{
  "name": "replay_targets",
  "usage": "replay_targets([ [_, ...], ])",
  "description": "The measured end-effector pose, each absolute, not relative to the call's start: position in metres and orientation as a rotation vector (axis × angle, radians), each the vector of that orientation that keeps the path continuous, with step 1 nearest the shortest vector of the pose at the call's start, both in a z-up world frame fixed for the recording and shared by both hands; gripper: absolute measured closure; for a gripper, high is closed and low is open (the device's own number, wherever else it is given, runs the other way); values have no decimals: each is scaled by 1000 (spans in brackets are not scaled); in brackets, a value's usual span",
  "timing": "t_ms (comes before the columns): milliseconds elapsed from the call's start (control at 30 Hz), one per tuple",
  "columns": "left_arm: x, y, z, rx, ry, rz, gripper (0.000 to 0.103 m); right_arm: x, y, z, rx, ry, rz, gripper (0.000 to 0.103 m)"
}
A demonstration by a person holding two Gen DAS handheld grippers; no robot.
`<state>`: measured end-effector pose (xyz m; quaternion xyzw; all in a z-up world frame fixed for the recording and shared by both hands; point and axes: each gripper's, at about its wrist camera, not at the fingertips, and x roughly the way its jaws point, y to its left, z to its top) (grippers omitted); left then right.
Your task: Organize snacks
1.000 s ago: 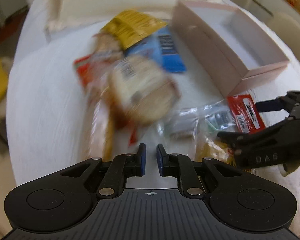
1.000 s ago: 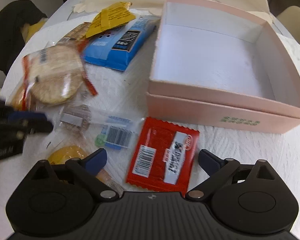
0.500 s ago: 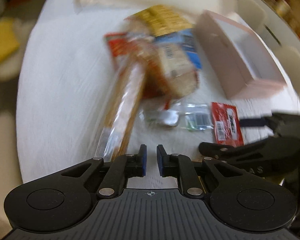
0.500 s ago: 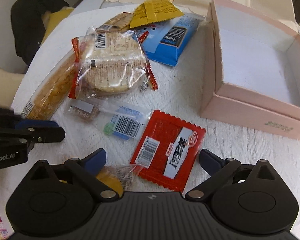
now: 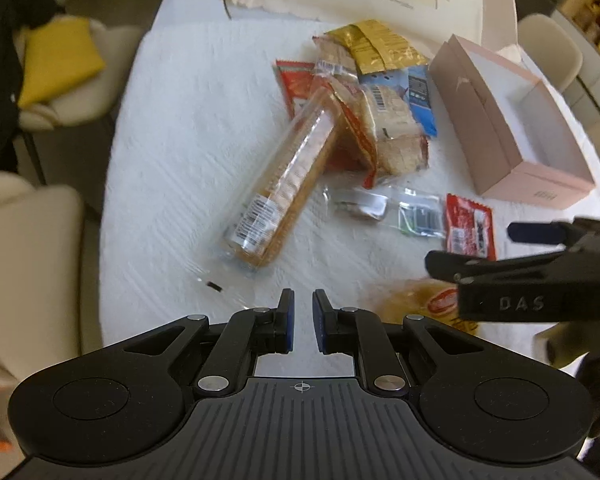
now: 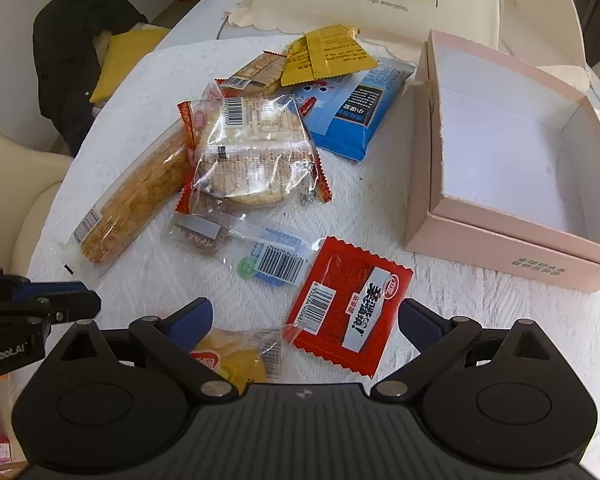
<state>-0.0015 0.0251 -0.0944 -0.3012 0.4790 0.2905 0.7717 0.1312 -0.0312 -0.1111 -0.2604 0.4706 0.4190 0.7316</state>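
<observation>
None of the snacks has reached the pink box (image 6: 512, 184), which sits bare ahead and to the right of the right gripper (image 6: 306, 316); nearly all the sorting looks left to do. Ahead of it lie the long biscuit sleeve (image 6: 140, 192), the round cracker pack (image 6: 252, 156) and, between its wide-open, empty jaws, the red sachet (image 6: 350, 306). Off to its left, the left gripper (image 5: 301, 312) is nearly closed on nothing.

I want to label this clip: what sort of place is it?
Probably a home dining room: a round table under white cloth, cream chairs around it, and a jacket with yellow cushion on one.
</observation>
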Motion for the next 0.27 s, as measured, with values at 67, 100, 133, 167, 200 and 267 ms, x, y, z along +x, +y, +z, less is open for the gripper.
replay_targets([
  [67,-2,27,-95,-659,1047,641,88,133,-31,-114,-567,1046,918,4],
  [100,-2,28,-95,-664,1054,644,88,134,-32,-115,-565,1049,914,4],
  [133,-3,29,-96,-673,1058,642,88,135,-32,-116,-563,1050,910,4],
  [167,-4,29,-96,-687,1053,632,89,135,-33,-116,-561,1051,904,4],
  [200,-5,30,-97,-700,1044,621,89,136,-35,-116,-557,1053,898,4],
  [267,-5,30,-96,-695,1033,620,88,138,-36,-117,-550,1055,889,4],
])
